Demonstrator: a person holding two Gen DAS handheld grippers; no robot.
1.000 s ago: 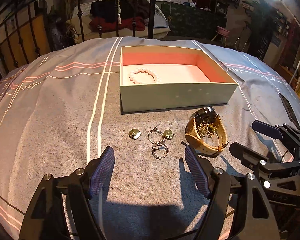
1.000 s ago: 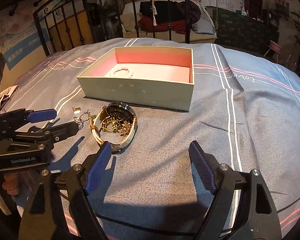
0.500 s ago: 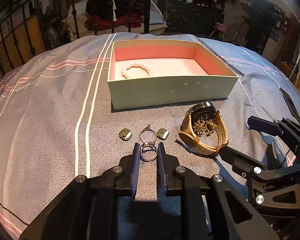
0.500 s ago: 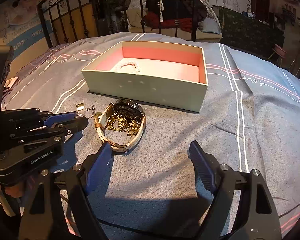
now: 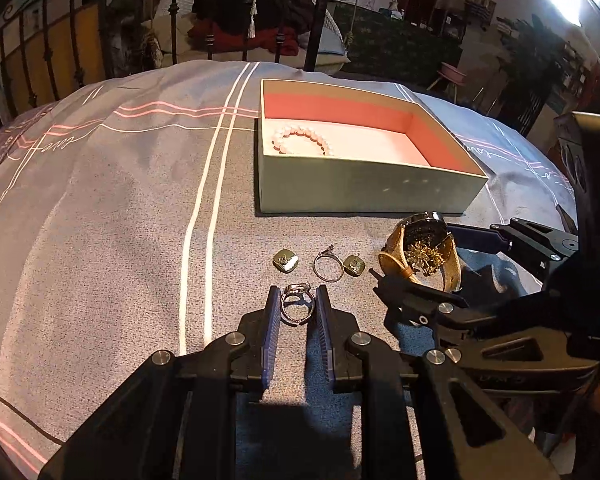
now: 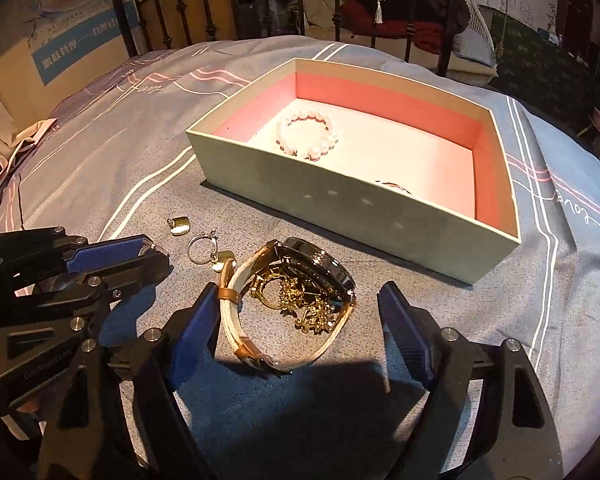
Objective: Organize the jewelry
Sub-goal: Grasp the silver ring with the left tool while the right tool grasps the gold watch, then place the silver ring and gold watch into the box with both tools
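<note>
The left gripper [image 5: 298,308] is low over the bed [image 5: 112,216], reaching forward and level with the cover, its two blue-padded fingers [image 5: 271,320] drawn close together with a silver ring [image 5: 297,303] between them; the pads sit right at the ring's sides and appear to pinch it, while the ring still rests on the cover. Just ahead of it lie a second ring [image 5: 329,266] and two small square earrings [image 5: 285,261], one on each side of that ring, the right one [image 5: 354,266] touching or nearly touching it. The right gripper [image 6: 300,320] comes in beside the left one at the same low height, its jaws spread wide and holding nothing. It straddles a watch [image 6: 292,304] with a pale leather strap that stands on its side, dark face toward the box; the left pad is at the strap near its buckle, the right pad stands clear of the watch. A tangle of gold chain [image 6: 300,300] lies inside the loop of the strap. Beyond the loose pieces stands an open box [image 6: 340,208] with a pink lining, and a pale beaded bracelet [image 6: 308,136] lies on its floor near the far-left corner. A small dark piece [image 6: 392,185] lies against the inside of the near wall; what it is cannot be made out.
</note>
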